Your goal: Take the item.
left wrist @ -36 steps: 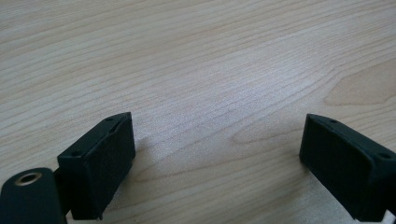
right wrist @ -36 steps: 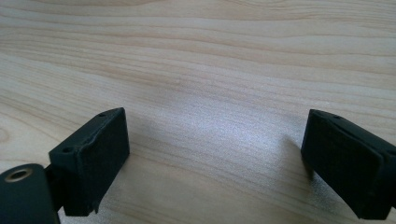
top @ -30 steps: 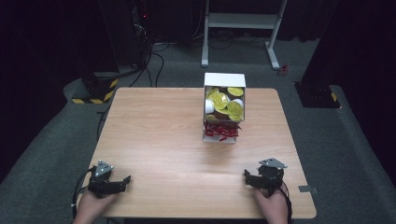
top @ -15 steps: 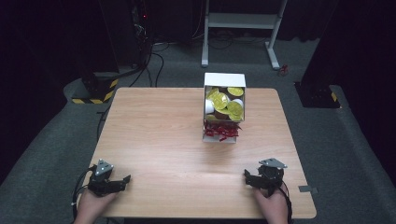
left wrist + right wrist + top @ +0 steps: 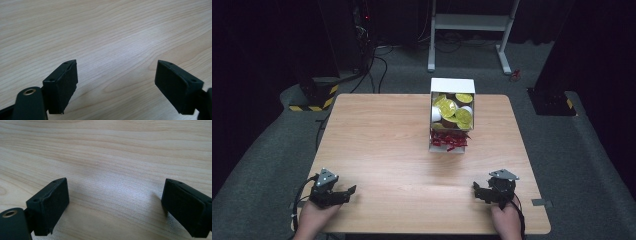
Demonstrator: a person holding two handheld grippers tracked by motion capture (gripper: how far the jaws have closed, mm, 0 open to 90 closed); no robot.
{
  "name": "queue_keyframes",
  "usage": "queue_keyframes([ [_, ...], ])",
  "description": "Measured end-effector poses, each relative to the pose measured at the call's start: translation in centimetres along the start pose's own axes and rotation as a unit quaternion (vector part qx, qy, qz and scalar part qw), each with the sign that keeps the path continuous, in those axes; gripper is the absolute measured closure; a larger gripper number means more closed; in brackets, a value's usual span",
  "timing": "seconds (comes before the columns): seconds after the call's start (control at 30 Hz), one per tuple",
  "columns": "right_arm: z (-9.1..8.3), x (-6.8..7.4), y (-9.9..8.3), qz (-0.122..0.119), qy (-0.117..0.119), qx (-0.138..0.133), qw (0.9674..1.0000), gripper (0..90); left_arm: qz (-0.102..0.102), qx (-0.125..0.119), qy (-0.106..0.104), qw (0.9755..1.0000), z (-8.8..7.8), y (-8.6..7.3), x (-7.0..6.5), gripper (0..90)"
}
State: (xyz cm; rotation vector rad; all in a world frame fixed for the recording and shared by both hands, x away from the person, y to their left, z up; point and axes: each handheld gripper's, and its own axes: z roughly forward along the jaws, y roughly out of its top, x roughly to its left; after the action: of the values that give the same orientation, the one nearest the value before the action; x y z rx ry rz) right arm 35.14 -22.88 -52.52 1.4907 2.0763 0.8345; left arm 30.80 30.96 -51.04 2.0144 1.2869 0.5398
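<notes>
Wooden table [image 5: 387,145], dark room. Left gripper [image 5: 343,193] near-left edge, jaws apart, just been closing, nothing between. Right gripper [image 5: 478,191] near-right, released, empty. Box [image 5: 452,117] of cups far-centre, well apart.

A white box [image 5: 452,86] of gold-lidded cups [image 5: 447,108] stands upright, well ahead of both tools, nearer the right tool [image 5: 480,192].

Overhead light brightens the surface [image 5: 382,145]; surroundings stay dark. Soft glare marks the wood grain; near jaws appear slightly blurred.
</notes>
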Motion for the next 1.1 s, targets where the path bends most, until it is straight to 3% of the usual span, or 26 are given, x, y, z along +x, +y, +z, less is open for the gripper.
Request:
queue_keyframes([
  [0.13,0.0,0.0,0.0,0.000,0.000,0.000,1.0000,7.6,0.012,0.007,-0.013,0.9998,0.0,0.8,-0.8,18.7],
  [0.2,0.0,0.0,0.0,-0.001,0.001,0.000,1.0000,7.6,0.010,-0.001,-0.016,0.9998,-0.1,1.3,-1.1,19.2],
  [0.3,0.0,0.0,0.0,-0.001,0.001,0.000,1.0000,7.6,-0.008,-0.018,-0.031,0.9993,-0.3,2.0,-1.4,19.4],
  [0.4,0.0,0.0,0.0,-0.001,0.001,0.000,1.0000,7.5,0.002,-0.030,-0.018,0.9994,-0.2,2.8,-2.0,18.6],
  [0.5,0.0,0.0,0.0,-0.001,0.001,0.000,1.0000,7.6,0.004,-0.036,-0.020,0.9992,-0.1,3.7,-2.6,17.1],
  [0.63,0.0,0.0,0.0,-0.001,0.001,0.000,1.0000,7.6,0.028,-0.039,-0.020,0.9986,0.1,5.0,-3.7,16.7],
  [1.0,0.0,0.0,0.0,-0.004,0.002,0.000,1.0000,7.6,0.051,-0.053,-0.048,0.9961,1.2,8.0,-7.0,16.8],
  [1.1,0.0,0.0,0.0,-0.004,0.002,0.000,1.0000,7.6,0.049,-0.056,-0.059,0.9955,1.5,8.7,-7.7,17.2],
])
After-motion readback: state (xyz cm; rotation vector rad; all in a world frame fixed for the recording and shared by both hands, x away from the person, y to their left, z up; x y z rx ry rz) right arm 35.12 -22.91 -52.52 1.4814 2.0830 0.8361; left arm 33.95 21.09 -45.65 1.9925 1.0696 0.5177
